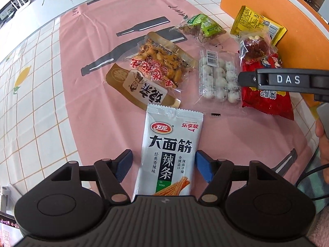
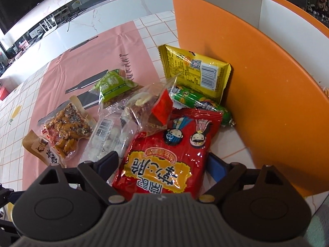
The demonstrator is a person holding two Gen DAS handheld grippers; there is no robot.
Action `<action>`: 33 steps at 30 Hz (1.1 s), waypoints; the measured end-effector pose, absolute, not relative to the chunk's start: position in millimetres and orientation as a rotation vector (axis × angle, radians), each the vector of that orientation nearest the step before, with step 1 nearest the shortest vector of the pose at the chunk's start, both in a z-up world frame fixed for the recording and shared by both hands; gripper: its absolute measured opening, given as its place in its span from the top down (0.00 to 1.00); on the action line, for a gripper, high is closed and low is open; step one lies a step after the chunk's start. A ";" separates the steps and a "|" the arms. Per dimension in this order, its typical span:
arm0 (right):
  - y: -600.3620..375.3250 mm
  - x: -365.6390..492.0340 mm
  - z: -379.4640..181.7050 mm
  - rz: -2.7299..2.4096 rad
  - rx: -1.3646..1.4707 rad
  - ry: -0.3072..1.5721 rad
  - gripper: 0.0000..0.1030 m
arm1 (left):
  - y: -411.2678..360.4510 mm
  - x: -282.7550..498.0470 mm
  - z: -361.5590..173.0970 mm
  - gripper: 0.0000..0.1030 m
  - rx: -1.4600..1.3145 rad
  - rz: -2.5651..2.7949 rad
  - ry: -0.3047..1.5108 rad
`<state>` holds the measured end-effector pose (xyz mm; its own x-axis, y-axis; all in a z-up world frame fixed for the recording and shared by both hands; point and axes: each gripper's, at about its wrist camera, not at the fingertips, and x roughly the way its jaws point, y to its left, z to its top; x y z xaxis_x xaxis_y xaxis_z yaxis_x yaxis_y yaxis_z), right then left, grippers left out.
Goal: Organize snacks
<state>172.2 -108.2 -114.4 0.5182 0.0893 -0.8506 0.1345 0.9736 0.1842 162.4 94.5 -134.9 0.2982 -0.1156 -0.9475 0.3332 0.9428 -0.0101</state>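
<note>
My left gripper is open, its blue pads either side of a silver spicy-strip packet lying on the pink mat. My right gripper is open around the near end of a red snack bag; the same bag shows in the left wrist view under my right gripper's finger. Other snacks lie around: a brown peanut pack, a clear pack of white balls, a green pack, a clear date pack, a green sausage and a yellow pack.
An orange box with white inner walls stands at the right, right behind the snacks. The pink mat lies on a white tiled tablecloth. A white counter edge runs along the back.
</note>
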 end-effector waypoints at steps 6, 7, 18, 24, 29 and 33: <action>-110.6 166.6 -113.3 -0.005 0.186 1.030 0.32 | 87.4 165.7 -133.7 0.40 0.185 -0.271 1.247; -112.1 165.7 -112.8 0.002 0.185 1.033 0.33 | 86.9 167.0 -133.8 0.41 0.178 -0.262 1.250; -143.9 154.3 -105.5 0.078 0.295 1.138 0.38 | 95.7 165.0 -115.0 0.45 0.046 -0.226 1.256; -152.9 146.6 -93.6 0.127 0.375 1.153 0.38 | 91.0 156.4 -89.9 0.45 -0.024 -0.243 1.226; -144.2 158.9 -97.5 0.183 0.355 1.254 0.38 | 80.9 152.9 -74.3 0.45 -0.052 -0.231 1.201; -143.8 142.0 -95.2 0.195 0.344 1.263 0.38 | 75.4 145.0 -61.6 0.45 -0.058 -0.231 1.182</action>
<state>142.0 -143.8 -95.2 0.2961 0.3303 -0.8962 0.0443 0.9325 0.3583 145.0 75.4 -61.6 0.3588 -0.2092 -0.9097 0.1490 0.9749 -0.1655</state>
